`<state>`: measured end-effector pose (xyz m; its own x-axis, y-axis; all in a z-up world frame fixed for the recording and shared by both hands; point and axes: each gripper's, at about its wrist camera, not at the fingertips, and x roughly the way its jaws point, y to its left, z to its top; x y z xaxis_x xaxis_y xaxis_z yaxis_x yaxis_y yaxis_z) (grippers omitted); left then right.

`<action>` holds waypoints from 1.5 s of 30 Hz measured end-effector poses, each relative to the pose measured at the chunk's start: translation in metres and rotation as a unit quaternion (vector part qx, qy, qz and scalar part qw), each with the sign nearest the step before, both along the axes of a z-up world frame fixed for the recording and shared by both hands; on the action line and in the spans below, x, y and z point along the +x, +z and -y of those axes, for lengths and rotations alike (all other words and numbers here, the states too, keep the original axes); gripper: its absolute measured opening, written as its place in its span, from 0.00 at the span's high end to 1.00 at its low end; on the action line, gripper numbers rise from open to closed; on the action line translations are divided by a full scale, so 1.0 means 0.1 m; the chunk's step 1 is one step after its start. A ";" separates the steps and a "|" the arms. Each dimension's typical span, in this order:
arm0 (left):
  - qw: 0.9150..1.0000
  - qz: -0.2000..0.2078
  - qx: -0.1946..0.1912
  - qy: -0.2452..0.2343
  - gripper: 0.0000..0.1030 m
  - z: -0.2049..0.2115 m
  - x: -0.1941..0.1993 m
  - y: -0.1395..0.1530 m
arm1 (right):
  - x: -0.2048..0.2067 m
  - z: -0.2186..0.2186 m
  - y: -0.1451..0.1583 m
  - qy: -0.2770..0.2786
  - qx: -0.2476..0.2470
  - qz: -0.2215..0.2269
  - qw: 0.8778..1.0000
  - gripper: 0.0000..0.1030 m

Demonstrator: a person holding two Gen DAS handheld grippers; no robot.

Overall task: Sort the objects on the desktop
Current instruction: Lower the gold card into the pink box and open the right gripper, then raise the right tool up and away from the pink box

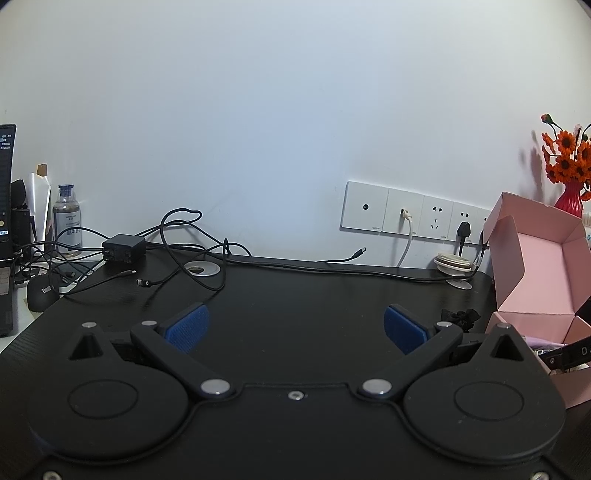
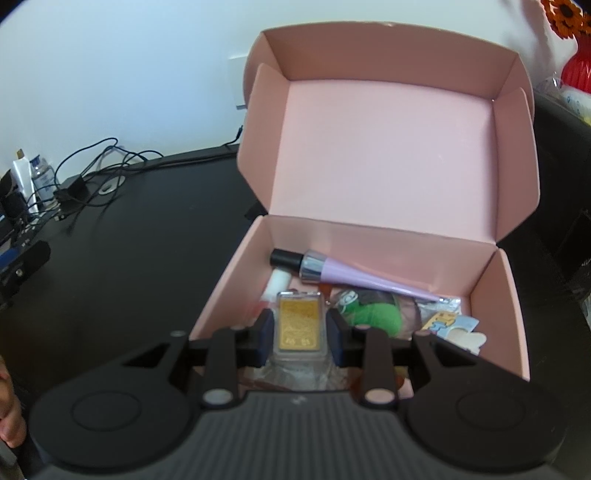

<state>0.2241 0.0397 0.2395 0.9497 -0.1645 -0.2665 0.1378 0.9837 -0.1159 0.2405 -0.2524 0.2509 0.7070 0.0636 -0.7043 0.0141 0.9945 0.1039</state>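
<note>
At three o'clock in the left wrist view the pink box (image 1: 535, 258) runs off the edge, its contents barely showing. At nine, the laptop (image 1: 6, 229) is cut to a sliver, its screen text too small to read. In the right wrist view the gold card case (image 2: 299, 325) loses its near end behind the tongs' body; the green toy (image 2: 376, 314) is blurred, and orange flowers (image 2: 569, 14) are clipped at one o'clock.

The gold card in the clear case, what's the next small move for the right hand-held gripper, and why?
Probably open the jaws and let it drop. The right hand-held gripper is shut on the gold card in its clear case, already over the open pink box, above the purple tube and green plush, so only the release seems left.
</note>
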 end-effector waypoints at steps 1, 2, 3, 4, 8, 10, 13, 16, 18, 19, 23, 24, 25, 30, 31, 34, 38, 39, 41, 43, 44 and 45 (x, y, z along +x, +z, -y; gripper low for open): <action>1.000 0.000 -0.001 0.000 0.00 0.00 0.00 0.00 | 0.00 0.00 0.00 0.001 0.002 0.000 1.000 0.68; 1.000 -0.001 -0.001 0.001 0.00 0.00 0.00 0.00 | 0.00 0.00 0.00 0.003 0.005 0.000 1.000 0.63; 1.000 -0.001 -0.002 0.001 0.00 -0.01 0.00 0.00 | -0.01 0.00 0.01 0.005 0.011 0.000 1.000 0.56; 1.000 -0.001 -0.003 0.001 0.00 -0.01 0.00 0.00 | -0.02 0.00 0.02 0.007 0.017 0.001 1.000 0.53; 1.000 -0.003 -0.006 0.000 0.00 -0.02 0.01 0.00 | -0.10 -0.02 0.11 0.015 0.009 0.025 1.000 0.47; 1.000 -0.003 -0.006 0.000 0.00 -0.02 0.01 0.00 | -0.14 0.00 0.16 0.011 0.002 0.041 0.999 0.33; 1.000 -0.004 -0.007 0.000 0.00 -0.02 0.02 0.00 | -0.19 0.06 0.23 0.014 0.014 0.065 0.998 0.17; 1.000 -0.005 -0.007 0.000 0.00 -0.03 0.02 0.00 | -0.23 0.09 0.30 0.011 0.014 0.089 0.996 0.16; 1.000 -0.006 -0.007 0.001 0.00 -0.03 0.02 0.00 | -0.28 0.10 0.32 0.009 0.007 0.109 0.994 0.12; 1.000 -0.006 -0.006 0.001 0.00 -0.03 0.02 0.00 | -0.31 0.09 0.33 0.010 0.004 0.120 0.993 0.10; 1.000 -0.005 0.000 0.001 0.00 -0.01 0.02 0.00 | -0.43 0.07 0.34 0.016 -0.015 0.164 0.986 0.02; 1.000 -0.004 0.002 0.001 0.00 0.00 0.02 0.00 | -0.46 0.07 0.34 0.017 -0.024 0.173 0.984 0.01; 1.000 -0.003 0.005 0.001 0.00 0.01 0.01 0.00 | -0.49 0.06 0.33 0.018 -0.032 0.183 0.982 0.01; 1.000 0.003 0.016 0.000 0.00 0.05 -0.01 0.00 | -0.59 0.13 0.28 0.028 -0.039 0.199 0.979 0.01; 1.000 0.005 0.018 0.000 0.00 0.06 -0.02 0.00 | -0.60 0.15 0.27 0.033 -0.036 0.198 0.979 0.01; 1.000 0.009 0.028 0.002 0.00 0.09 -0.03 -0.01 | -0.63 0.21 0.24 0.051 -0.021 0.195 0.979 0.01; 0.999 0.016 0.045 -0.001 0.00 0.15 -0.06 -0.01 | -0.69 0.31 0.19 0.069 0.005 0.198 0.978 0.01; 0.999 0.018 0.049 -0.002 0.00 0.16 -0.06 -0.01 | -0.71 0.35 0.18 0.069 0.012 0.203 0.977 0.01; 0.998 0.018 0.052 -0.004 0.00 0.18 -0.06 -0.01 | -0.73 0.42 0.16 0.071 0.025 0.208 0.975 0.01; 0.998 0.018 0.052 -0.003 0.00 0.18 -0.07 -0.01 | -0.71 0.47 0.14 0.076 0.031 0.196 0.977 0.01; 0.999 0.017 0.051 -0.002 0.00 0.17 -0.06 -0.01 | -0.70 0.47 0.14 0.083 0.023 0.188 0.978 0.01; 0.999 0.017 0.050 -0.001 0.00 0.17 -0.06 -0.01 | -0.70 0.47 0.13 0.087 0.015 0.188 0.978 0.01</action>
<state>0.2178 0.0229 0.2384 0.9580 -0.1406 -0.2500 0.1421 0.9898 -0.0120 0.1706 -0.2998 0.2637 0.8920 0.2227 -0.3934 -0.2003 0.9748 0.0977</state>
